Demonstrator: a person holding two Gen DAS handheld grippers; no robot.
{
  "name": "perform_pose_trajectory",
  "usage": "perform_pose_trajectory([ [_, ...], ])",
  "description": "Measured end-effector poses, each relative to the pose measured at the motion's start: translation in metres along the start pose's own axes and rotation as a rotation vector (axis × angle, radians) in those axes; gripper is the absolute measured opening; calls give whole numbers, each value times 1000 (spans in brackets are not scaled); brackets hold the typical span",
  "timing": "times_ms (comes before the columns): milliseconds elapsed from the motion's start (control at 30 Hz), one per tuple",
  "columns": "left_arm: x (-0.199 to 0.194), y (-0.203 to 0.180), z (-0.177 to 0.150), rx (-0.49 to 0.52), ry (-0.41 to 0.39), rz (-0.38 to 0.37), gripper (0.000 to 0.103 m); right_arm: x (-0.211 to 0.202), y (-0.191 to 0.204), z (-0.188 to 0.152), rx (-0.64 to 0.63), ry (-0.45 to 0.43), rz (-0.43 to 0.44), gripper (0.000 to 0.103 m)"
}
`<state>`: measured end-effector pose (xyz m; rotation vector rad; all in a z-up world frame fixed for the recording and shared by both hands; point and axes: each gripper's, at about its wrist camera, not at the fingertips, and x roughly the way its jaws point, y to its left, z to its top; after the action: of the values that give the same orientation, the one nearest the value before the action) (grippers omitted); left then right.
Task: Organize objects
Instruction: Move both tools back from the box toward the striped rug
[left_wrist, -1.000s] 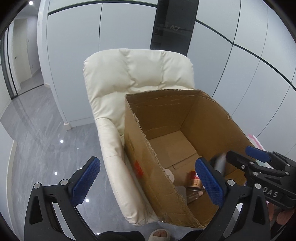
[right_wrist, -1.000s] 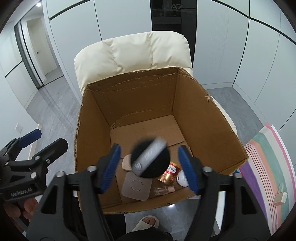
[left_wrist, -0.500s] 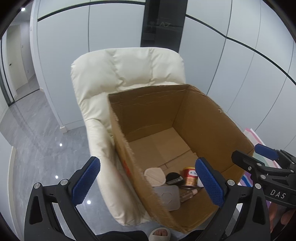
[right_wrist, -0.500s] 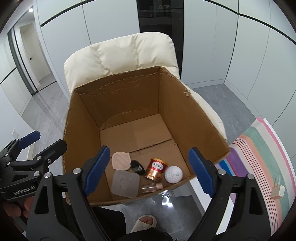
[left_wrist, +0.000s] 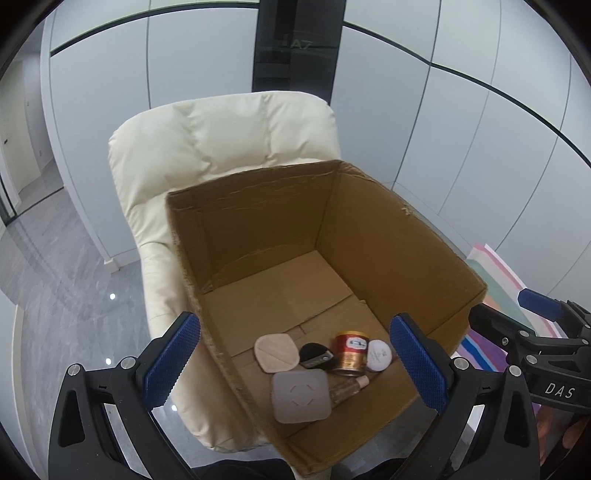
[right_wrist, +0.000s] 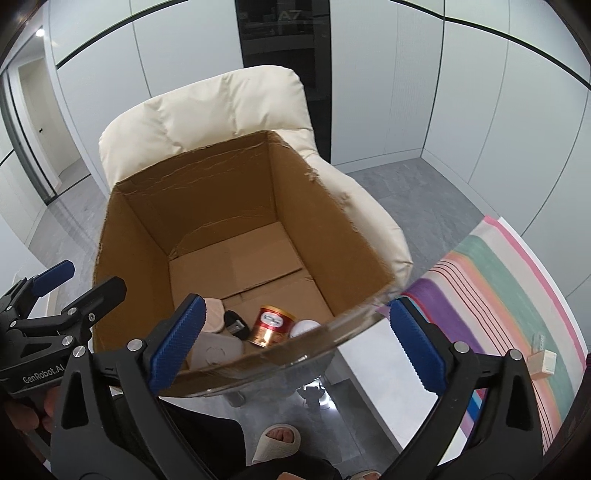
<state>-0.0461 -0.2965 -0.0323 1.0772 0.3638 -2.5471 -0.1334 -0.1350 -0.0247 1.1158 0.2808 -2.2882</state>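
An open cardboard box (left_wrist: 399, 236) (right_wrist: 347, 236) stands on a cream armchair (left_wrist: 221, 140). At its near end lie a grey square case (left_wrist: 300, 396), a beige puff (left_wrist: 276, 352), a black compact (left_wrist: 316, 355), a red-gold can (left_wrist: 351, 352) (right_wrist: 271, 325), a white round jar (left_wrist: 379, 355) and a small glass bottle (left_wrist: 347, 387). My left gripper (left_wrist: 295, 363) is open and empty above the box's near left corner. My right gripper (right_wrist: 295, 343) is open and empty over the box's near right edge.
A striped mat (right_wrist: 498, 288) lies on the grey floor at right, with a small beige box (right_wrist: 542, 363) on it. White wall panels stand behind the armchair (right_wrist: 207, 110). A slippered foot (right_wrist: 277, 441) shows below.
The right gripper opened and let go of the black compact, which now lies in the box. Both grippers have drawn back and swung rightward.
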Motion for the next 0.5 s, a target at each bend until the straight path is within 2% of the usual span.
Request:
perform_pose_trajectory([
  [500,7,-52,-1,70,12,-63,103,-16,-47,-13,58,-2,-56,101],
])
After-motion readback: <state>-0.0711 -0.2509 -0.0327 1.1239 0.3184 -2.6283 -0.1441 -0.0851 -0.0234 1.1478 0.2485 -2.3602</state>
